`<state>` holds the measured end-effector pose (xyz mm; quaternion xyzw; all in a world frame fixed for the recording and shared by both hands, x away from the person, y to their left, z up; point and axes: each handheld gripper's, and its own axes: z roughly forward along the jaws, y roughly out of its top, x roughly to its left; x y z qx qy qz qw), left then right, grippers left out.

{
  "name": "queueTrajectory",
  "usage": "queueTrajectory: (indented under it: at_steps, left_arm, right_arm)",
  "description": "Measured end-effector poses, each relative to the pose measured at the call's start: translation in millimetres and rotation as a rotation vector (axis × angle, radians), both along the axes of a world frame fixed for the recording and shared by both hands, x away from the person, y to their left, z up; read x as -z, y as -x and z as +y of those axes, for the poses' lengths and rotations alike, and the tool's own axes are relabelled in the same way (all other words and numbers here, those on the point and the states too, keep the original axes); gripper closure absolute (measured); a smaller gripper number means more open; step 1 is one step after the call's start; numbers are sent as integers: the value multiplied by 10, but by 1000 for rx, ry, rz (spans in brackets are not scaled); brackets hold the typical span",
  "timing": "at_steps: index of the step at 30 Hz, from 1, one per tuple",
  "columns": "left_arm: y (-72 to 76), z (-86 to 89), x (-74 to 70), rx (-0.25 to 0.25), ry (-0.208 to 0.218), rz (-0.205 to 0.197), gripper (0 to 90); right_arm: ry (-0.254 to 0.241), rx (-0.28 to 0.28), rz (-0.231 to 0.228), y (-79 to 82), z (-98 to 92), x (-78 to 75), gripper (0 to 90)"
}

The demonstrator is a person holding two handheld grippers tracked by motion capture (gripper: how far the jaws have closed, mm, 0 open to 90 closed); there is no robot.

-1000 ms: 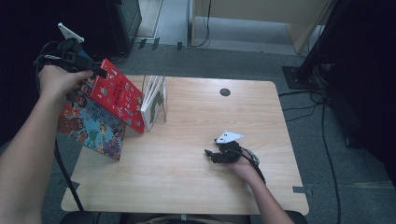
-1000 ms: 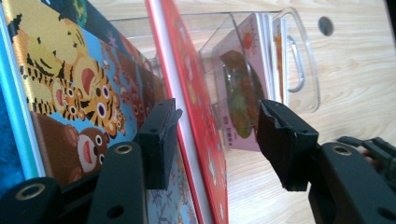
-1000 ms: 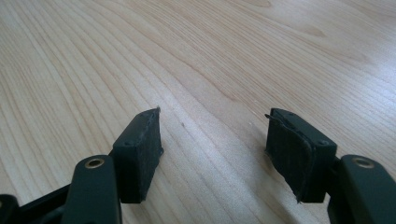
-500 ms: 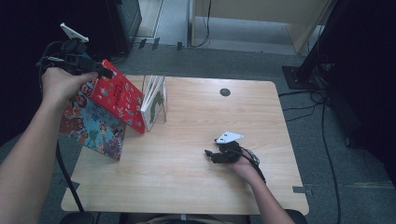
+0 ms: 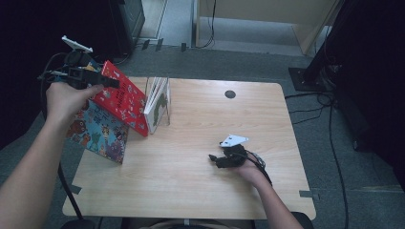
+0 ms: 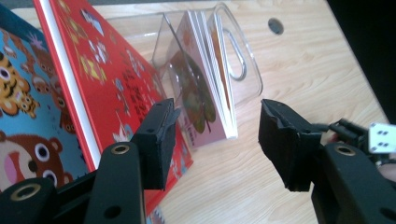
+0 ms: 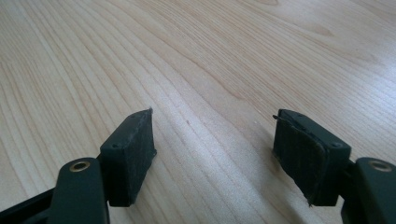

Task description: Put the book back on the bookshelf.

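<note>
Nearest the person, by the desk's front right part, the right gripper (image 5: 216, 159) rests low over the bare light wooden desk (image 5: 200, 191), its black jaws released with nothing but wood grain between them; they have just been opening further. Farther off, past the desk's left edge, the left gripper (image 5: 102, 80) hangs in the air with its jaws spread and empty, just beside the upper edge of the flat red picture book with small printed figures (image 5: 122, 102). That red book stands tilted at the back left corner, leaning on the clear plastic book stand (image 6: 243, 70), which holds a thin white-paged board book with a green shape on its cover (image 6: 205, 93). In front of the red book, at the left edge, leans a blue picture book with cartoon tigers and bears (image 5: 98, 131), its lower part hanging beyond the desk. The likely risk is in the lean: should the left gripper nudge the red book's top instead of closing cleanly on the cover, the book could slide down and push the blue one off the edge, or knock the light stand over. The glossy cover looks slippery, so a shallow pinch near the corner may let it slip out.
</note>
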<state>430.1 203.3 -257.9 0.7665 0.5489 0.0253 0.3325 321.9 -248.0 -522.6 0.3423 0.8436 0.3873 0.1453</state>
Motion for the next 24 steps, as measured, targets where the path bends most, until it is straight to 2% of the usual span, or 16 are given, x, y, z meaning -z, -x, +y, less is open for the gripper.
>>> queueTrajectory:
  at_steps: [6, 10, 13, 17, 20, 23, 24]
  left_arm:
    - [112, -74, 6, 27, -21, 8, 460]
    - [194, -82, 46, 33, 7, 7, 459]
    - [226, -119, 64, 46, -2, 9, 455]
    - [328, -266, 137, 83, 11, -5, 451]
    - [361, -340, 207, 109, 28, 1, 446]
    - [394, -389, 301, 116, 25, -6, 447]
    - [407, -402, 333, 116, 35, -12, 447]
  right_arm:
    - [2, -6, 2, -1, 2, 0, 275]
    - [2, -7, 1, 0, 3, 1, 274]
    - [2, -7, 0, -1, 4, 1, 274]
    - [1, -7, 0, 0, 4, 2, 272]
    - [1, -10, 2, 0, 4, 2, 271]
    - [0, -10, 2, 2, 4, 3, 266]
    - [0, -11, 2, 2, 3, 3, 265]
